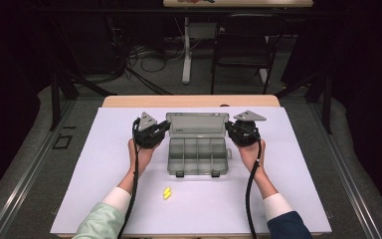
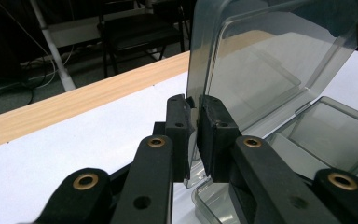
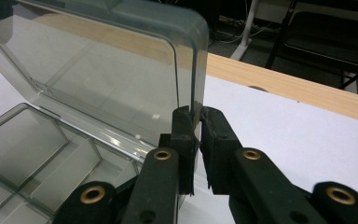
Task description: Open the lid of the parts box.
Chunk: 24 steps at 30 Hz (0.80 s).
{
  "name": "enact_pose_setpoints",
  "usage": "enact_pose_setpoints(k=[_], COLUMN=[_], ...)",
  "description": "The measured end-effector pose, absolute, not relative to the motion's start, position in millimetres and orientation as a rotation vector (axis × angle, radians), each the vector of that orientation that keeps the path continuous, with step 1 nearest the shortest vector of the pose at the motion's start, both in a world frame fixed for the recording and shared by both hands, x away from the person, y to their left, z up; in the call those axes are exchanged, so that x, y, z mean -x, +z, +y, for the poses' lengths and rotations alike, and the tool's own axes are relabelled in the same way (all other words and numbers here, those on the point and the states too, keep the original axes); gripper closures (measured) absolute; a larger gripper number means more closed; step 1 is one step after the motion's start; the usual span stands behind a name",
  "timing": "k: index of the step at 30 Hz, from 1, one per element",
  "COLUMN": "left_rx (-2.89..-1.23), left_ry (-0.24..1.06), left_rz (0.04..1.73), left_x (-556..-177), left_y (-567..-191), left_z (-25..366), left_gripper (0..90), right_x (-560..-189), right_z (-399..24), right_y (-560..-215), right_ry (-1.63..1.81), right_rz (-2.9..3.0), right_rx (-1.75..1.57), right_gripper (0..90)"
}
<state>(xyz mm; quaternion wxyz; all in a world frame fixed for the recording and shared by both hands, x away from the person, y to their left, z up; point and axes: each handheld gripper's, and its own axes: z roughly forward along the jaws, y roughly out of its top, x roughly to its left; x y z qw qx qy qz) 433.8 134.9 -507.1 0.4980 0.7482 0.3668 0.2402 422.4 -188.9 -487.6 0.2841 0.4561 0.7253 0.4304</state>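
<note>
A clear grey plastic organiser box (image 1: 197, 155) with several empty compartments sits mid-table, its lid (image 1: 197, 124) standing open and upright at the back. My left gripper (image 1: 162, 130) is shut on the lid's left edge; in the left gripper view its pads (image 2: 179, 122) pinch the lid wall (image 2: 261, 70). At the other side my right gripper (image 1: 232, 130) is shut on the lid's right edge, and in the right gripper view the lid (image 3: 121, 74) rises between the pads (image 3: 182, 128). A small yellow piece (image 1: 167, 193) lies on the white mat in front of the box.
A white mat (image 1: 104, 164) covers the wooden table (image 1: 129, 101). Behind the table stand a dark chair (image 1: 241, 47), a white stand leg (image 1: 186, 50) and loose cables on the floor.
</note>
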Motion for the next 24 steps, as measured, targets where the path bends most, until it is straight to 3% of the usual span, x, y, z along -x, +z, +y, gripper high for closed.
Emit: enact_pose_setpoints(k=[24], left_rx=[-1.869], left_ry=[0.565], left_rz=[0.94], left_x=[-445], left_y=[-521], left_z=[129], left_gripper=[82.1], right_x=[-437], right_z=[-188], right_y=[-507], right_ry=[1.12], right_rz=[1.96], right_rx=[-1.289], right_gripper=[84.1])
